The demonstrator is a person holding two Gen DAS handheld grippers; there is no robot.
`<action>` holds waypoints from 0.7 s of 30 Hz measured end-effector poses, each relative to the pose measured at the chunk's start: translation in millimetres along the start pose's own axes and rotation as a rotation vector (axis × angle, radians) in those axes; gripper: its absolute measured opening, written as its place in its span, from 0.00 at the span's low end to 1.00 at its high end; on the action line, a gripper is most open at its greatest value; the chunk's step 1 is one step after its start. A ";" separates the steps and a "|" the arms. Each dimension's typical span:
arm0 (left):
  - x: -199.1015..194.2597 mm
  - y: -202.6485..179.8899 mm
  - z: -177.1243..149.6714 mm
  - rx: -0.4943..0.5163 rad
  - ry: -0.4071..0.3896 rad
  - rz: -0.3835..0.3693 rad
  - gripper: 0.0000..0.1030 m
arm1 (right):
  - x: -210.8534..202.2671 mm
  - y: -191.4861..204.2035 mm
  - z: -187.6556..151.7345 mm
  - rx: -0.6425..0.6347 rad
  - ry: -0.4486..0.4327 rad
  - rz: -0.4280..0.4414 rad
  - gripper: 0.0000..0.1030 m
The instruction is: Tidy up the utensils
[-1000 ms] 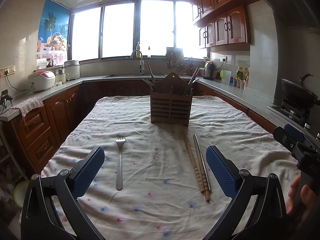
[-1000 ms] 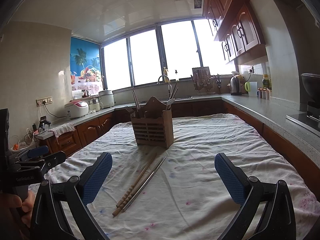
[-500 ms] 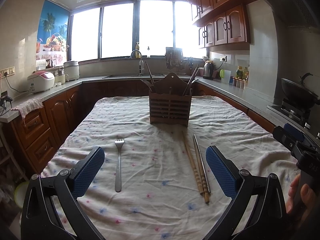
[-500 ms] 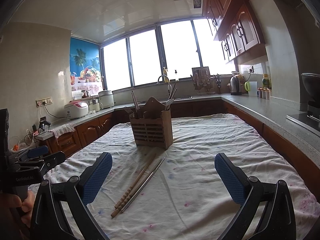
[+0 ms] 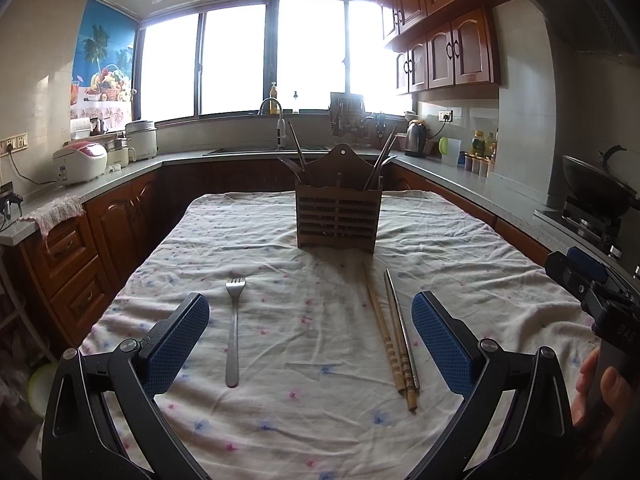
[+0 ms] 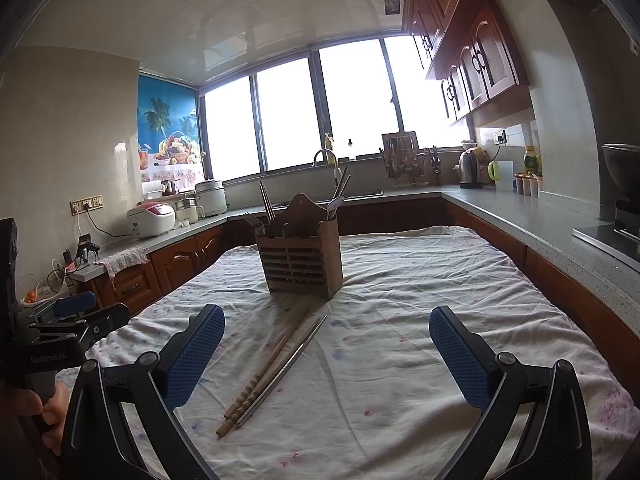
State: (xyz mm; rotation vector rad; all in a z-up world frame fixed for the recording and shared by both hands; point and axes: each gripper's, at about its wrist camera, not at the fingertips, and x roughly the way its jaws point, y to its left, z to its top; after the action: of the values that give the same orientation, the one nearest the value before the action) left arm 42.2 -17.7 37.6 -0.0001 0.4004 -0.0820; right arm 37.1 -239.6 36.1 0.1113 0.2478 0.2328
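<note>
Hovering over the near edge of the tabletop, left gripper (image 5: pixel 310 340) has jaws spread wide, nothing between the blue pads. Right gripper (image 6: pixel 326 356) likewise: jaws wide apart, empty, held above the cloth near the same edge.

Loose items on the tablecloth (image 5: pixel 320 432):
- fork (image 5: pixel 233 332), flat, tines toward the far edge, lying just inside the left gripper's left finger, toward the left edge of the tabletop.
- chopsticks (image 5: pixel 390 336), a small bundle of wooden ones with a metal one alongside, touching or nearly so, handles toward the near edge, tips aimed at the holder. From the right wrist view they lie just inside the right gripper's left finger (image 6: pixel 276 372).

Wooden utensil holder (image 5: pixel 338 216) stands upright at mid-table, toward the far edge, well apart from both grippers. It already carries some chopsticks and other utensils; which compartment holds what cannot be told.

Judged step: pre-grasp. Nothing picked up yet; fork and chopsticks remain to be stowed.

Next move, as I read it: lower one gripper onto an item and close across its shaft. Fork suits the left, chopsticks the right. Both lie flat on soft wrinkled cloth, so pads must come down close to the fabric without pinching it. Bundle may scatter if gripped off-centre.
</note>
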 end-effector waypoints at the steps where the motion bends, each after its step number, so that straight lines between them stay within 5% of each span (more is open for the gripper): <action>1: 0.6 -0.1 0.0 0.000 0.001 -0.001 1.00 | 0.2 0.1 0.1 0.001 0.000 -0.001 1.00; 21: 19.6 2.4 2.4 -0.016 0.035 0.007 1.00 | 15.6 -13.8 -2.6 0.017 0.031 -0.016 1.00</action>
State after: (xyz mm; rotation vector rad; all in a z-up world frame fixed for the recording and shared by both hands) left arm 61.2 -17.0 32.1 -0.0131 0.4359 -0.0717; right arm 54.1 -248.9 28.1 0.1229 0.2810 0.2171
